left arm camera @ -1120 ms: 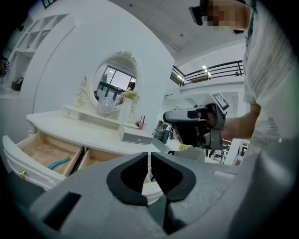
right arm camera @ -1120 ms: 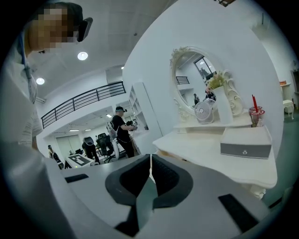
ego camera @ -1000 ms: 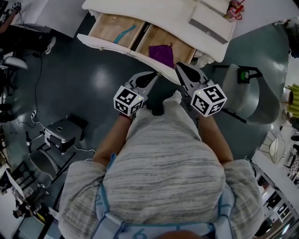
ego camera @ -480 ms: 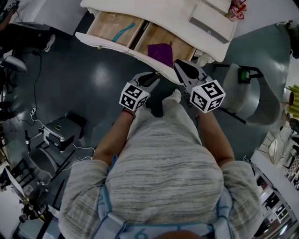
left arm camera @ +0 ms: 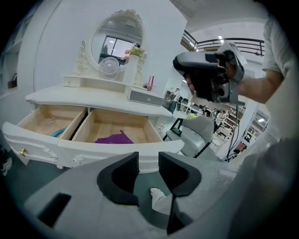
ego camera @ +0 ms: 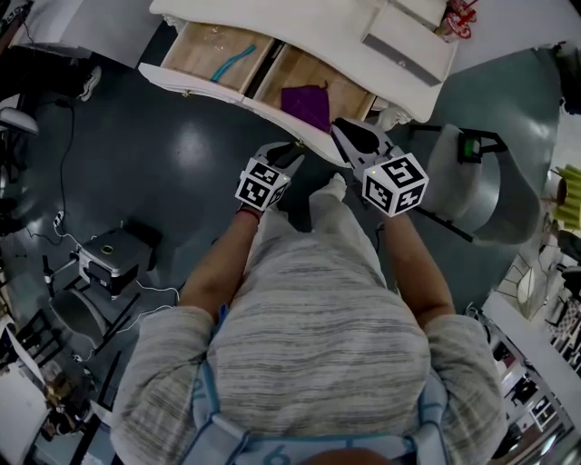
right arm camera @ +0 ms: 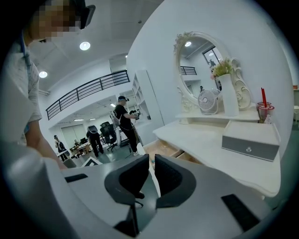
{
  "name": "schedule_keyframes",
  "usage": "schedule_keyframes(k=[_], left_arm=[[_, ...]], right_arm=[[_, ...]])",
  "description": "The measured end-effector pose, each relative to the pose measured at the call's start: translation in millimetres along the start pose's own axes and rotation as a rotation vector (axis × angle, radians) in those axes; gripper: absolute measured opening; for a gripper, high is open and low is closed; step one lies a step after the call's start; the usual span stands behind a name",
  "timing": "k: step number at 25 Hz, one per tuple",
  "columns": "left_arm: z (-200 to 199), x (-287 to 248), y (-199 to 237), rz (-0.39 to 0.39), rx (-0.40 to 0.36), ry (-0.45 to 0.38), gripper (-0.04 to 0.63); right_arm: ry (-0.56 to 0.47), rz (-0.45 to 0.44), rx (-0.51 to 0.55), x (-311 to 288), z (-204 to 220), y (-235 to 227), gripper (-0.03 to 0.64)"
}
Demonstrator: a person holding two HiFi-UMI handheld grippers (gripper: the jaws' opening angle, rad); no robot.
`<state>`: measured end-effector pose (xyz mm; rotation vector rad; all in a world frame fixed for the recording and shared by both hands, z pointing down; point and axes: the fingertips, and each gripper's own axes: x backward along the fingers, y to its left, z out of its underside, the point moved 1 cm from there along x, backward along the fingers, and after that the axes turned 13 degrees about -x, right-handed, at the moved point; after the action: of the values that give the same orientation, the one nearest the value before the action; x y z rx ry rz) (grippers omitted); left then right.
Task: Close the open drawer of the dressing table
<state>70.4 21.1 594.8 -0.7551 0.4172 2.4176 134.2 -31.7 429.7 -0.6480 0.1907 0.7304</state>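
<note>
The white dressing table point(ego camera: 327, 27) has two drawers pulled out. The left drawer point(ego camera: 201, 47) holds a teal object point(ego camera: 231, 62). In the right drawer point(left arm camera: 114, 126) lies a purple cloth point(ego camera: 307, 104). My left gripper point(ego camera: 294, 149) hovers just short of the right drawer's white front point(left arm camera: 93, 151). Its jaws have just been opening and stand apart with nothing between them point(left arm camera: 148, 164). My right gripper point(ego camera: 339, 129) hangs over that drawer's right corner. In the right gripper view point(right arm camera: 152, 173) its jaws show only a thin slit and hold nothing.
A grey chair point(ego camera: 472, 186) stands right of the table. A small grey drawer box point(ego camera: 408, 45) and a pink cup point(ego camera: 454, 18) sit on the tabletop. An equipment case point(ego camera: 109, 259) and cables lie on the floor at the left. People point(right arm camera: 124, 119) stand far behind.
Both grippers have sunk and drawn closer to the drawer front, the left one more. The left gripper's jaws, together a second ago, now stand apart.
</note>
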Motion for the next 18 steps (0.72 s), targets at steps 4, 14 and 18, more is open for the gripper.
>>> schedule_keyframes(k=[4, 14, 18], left_arm=[[10, -14, 3, -0.010, -0.009, 0.046, 0.127], [35, -36, 11, -0.023, 0.011, 0.116, 0.127], [41, -46, 13, -0.016, 0.014, 0.139, 0.127]], right_arm=[[0.010, -0.003, 0.001, -4, 0, -4, 0.012], [0.028, 0.006, 0.000, -8, 5, -14, 0.012], [0.032, 0.011, -0.007, -7, 5, -17, 0.012]])
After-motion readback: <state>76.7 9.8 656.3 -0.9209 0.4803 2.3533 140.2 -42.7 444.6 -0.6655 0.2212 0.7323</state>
